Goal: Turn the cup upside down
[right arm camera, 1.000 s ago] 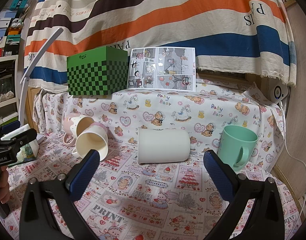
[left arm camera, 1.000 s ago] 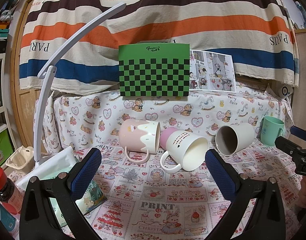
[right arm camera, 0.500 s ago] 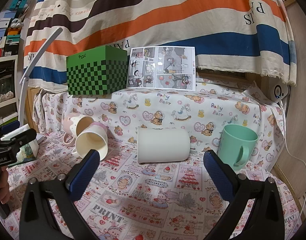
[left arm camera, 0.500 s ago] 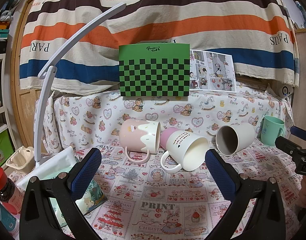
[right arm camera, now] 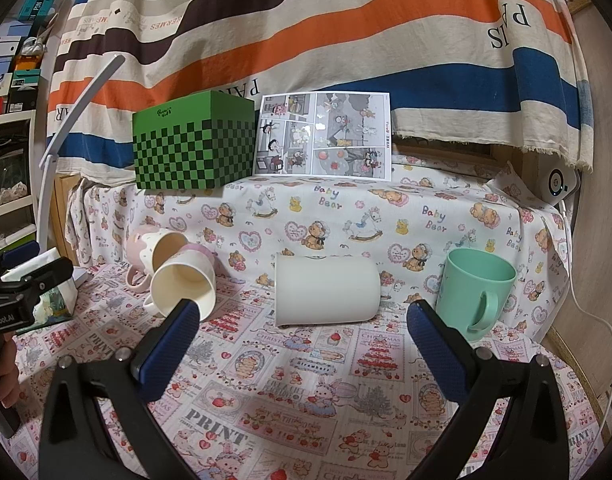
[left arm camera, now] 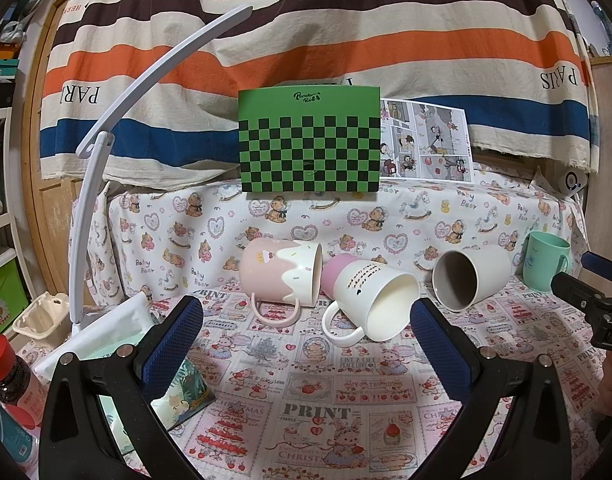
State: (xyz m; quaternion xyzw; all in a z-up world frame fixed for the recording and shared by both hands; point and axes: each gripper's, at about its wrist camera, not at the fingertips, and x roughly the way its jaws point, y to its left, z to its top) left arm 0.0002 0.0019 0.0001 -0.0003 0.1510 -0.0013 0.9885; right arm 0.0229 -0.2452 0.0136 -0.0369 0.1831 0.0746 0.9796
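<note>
Four cups lie or stand ahead of my two grippers on the printed cloth (left arm camera: 317, 412). My left gripper (left arm camera: 306, 336) is spread wide with nothing between its blue pads (left arm camera: 174, 344), hovering above the cloth. Straight ahead of it, just past the fingertips, a cream mug (left arm camera: 375, 304) lies on its side, mouth toward me and handle on the cloth. Touching it on the left and a little farther off, a pink mug (left arm camera: 280, 276) also lies on its side, handle down. Ahead to the right lies a white cup (left arm camera: 471, 276), its grey inside facing this gripper.

My right gripper (right arm camera: 309, 340) is equally wide and holds nothing. The white cup (right arm camera: 325, 292) lies on its side directly ahead, centred between the fingers but clear of them, mouth to the left. Just right of it, beyond my right finger, a green mug (right arm camera: 473, 292) stands upright, handle toward me. The cream mug (right arm camera: 184, 288) and pink mug (right arm camera: 154, 248) lie ahead to the left, and my left gripper (right arm camera: 30, 280) shows at the far left edge.

Farther back, a checkered box (right arm camera: 194, 148) and a comic sheet (right arm camera: 323, 136) sit on a raised ledge.
</note>
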